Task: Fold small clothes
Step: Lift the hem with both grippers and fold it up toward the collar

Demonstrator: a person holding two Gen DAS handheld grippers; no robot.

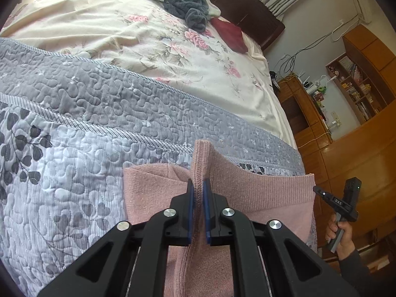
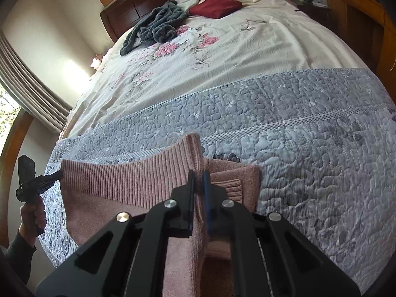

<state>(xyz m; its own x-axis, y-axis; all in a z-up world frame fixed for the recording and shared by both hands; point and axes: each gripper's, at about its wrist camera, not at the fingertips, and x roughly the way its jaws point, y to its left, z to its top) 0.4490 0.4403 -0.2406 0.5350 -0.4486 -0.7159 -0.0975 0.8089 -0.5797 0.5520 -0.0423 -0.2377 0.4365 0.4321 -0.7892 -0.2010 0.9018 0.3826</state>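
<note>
1 pink sweater, 1 grey garment, 1 red garment.

The bed carries a cream floral sheet, with a grey quilted coverlet across the end far from the dark headboard. Close to the headboard lie 1 crumpled grey garment and 1 folded red cloth. A pink knit garment lies partly on the coverlet.
</note>
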